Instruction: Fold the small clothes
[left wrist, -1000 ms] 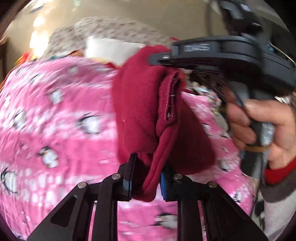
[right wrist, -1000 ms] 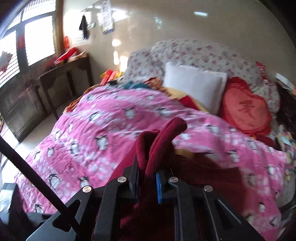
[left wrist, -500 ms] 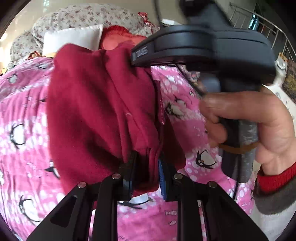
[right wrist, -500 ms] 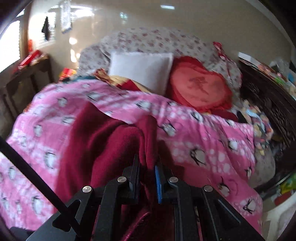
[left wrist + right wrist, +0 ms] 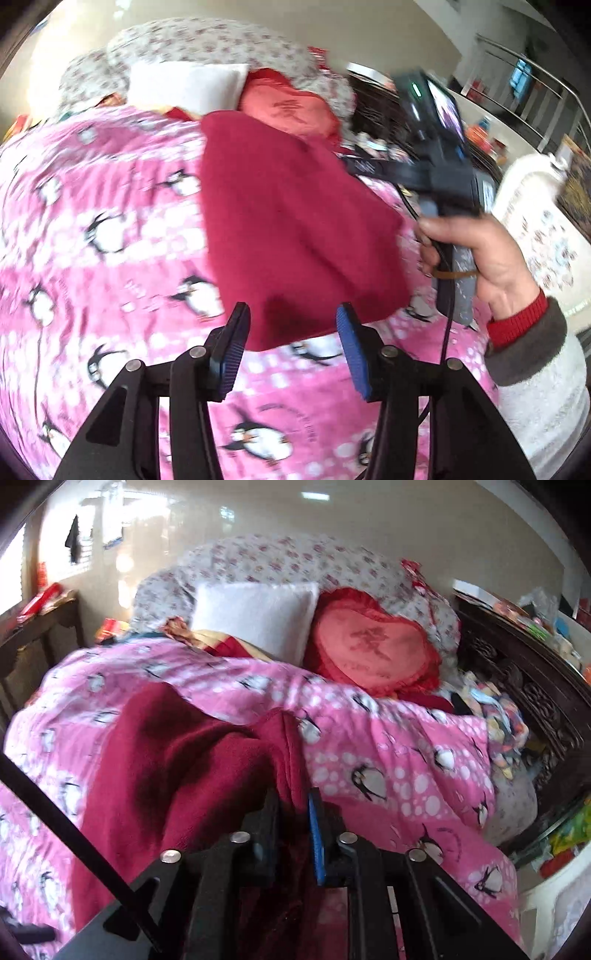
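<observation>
Red garment (image 5: pixel 295 229) lies folded on the pink penguin-print blanket (image 5: pixel 110 206) on the bed, centre of the left wrist frame, near edge at lower centre between the fingertips.

Left claw (image 5: pixel 291 343): spread, jaws have just been opening. Blue pads (image 5: pixel 351 354) stand either side of the garment's near corner and press on nothing.

Right claw (image 5: pixel 293 827): nearly pressed together, pinching a ridge of the red cloth that rises between its pads at lower centre of the right wrist frame. Rest of the garment spreads toward the left of that frame over the blanket.

In the left wrist view, a hand (image 5: pixel 476 254) with a red cuff and grey sleeve holds the right claw's handle at right of frame, its body reaching to the garment's right edge.

Upper part of both frames: white pillow (image 5: pixel 255 616), red heart-shaped cushion (image 5: pixel 373 646), floral bedding (image 5: pixel 280 561) behind them. Dark carved wood furniture (image 5: pixel 524 672) at right. Left wrist view is motion-blurred.
</observation>
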